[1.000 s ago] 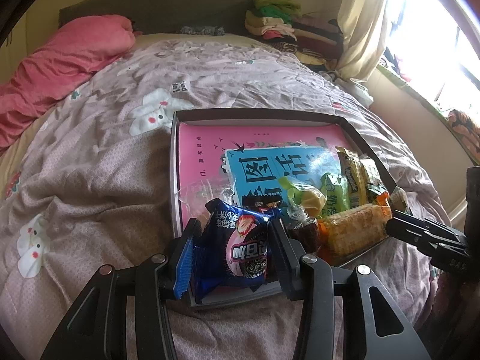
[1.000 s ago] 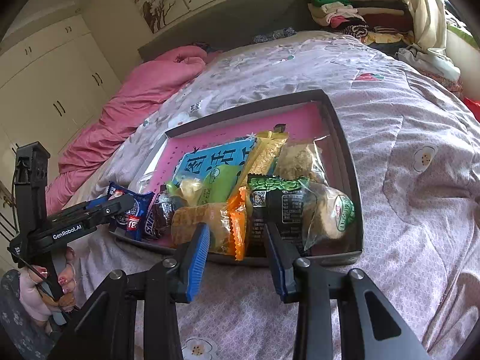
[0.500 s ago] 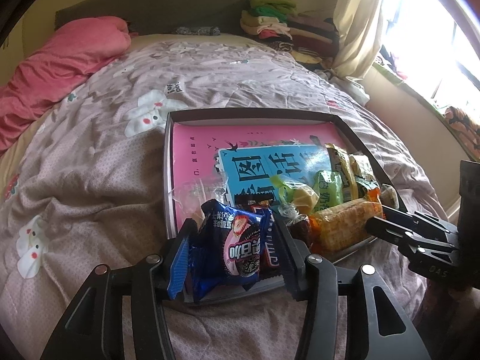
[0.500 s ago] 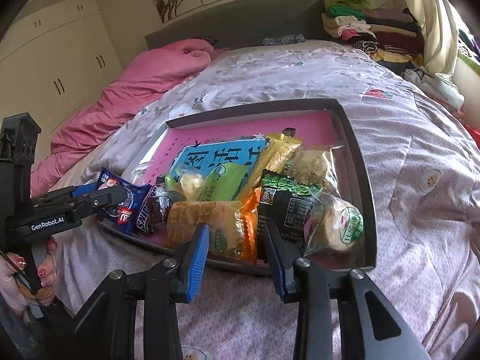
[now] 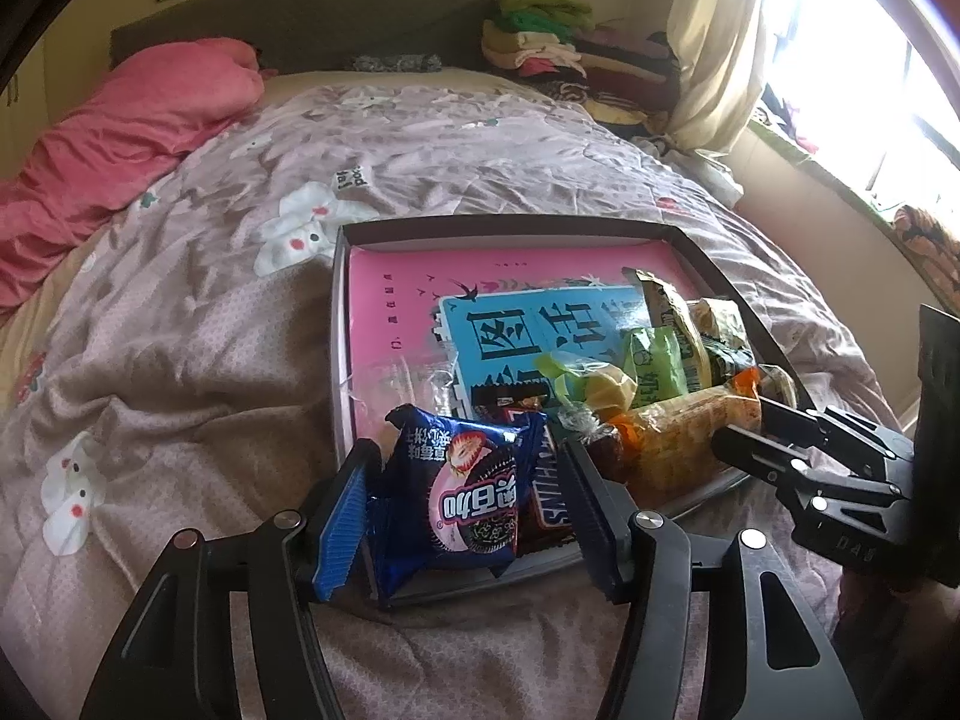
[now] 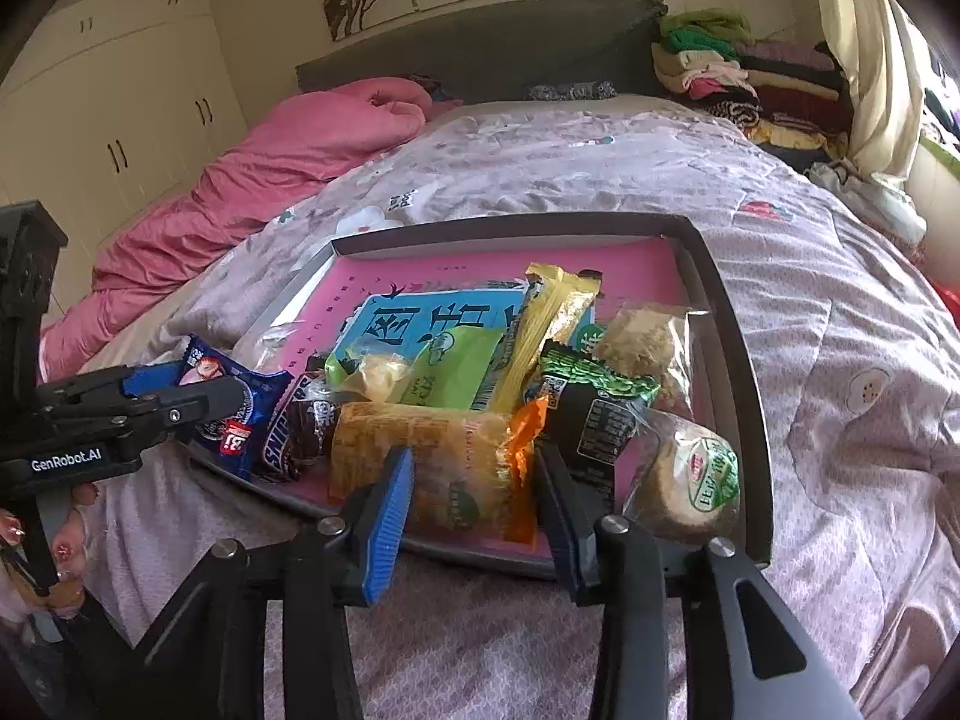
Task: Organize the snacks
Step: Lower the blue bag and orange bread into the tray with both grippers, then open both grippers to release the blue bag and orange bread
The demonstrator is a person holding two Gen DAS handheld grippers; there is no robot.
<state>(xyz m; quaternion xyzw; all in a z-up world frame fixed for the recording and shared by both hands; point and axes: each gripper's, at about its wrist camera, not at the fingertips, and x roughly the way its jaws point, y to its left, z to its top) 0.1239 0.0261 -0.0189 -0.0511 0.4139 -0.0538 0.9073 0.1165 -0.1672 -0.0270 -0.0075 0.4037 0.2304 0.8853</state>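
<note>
Snacks sat heaped in the tray (image 6: pixel 744 420) on the bed; my left gripper (image 5: pixel 468 498) was opening off the blue cookie packet (image 5: pixel 462 480), my right gripper (image 6: pixel 474 504) widening around the orange packet (image 6: pixel 432 450), ready to close.

A bed (image 5: pixel 198 360) carries everything here, spread with a mauve quilt (image 6: pixel 840 324) printed with white rabbits and flowers. Directly on the quilt lies a shallow dark-rimmed tray (image 5: pixel 504 223) with a pink floor — the snack packets sit inside it, not on the bedding. A rumpled pink duvet (image 5: pixel 120 138) is bunched along the bed's far left side, and a stack of folded clothes (image 6: pixel 738 69) rests at the far right corner by the headboard (image 5: pixel 336 18).
</note>
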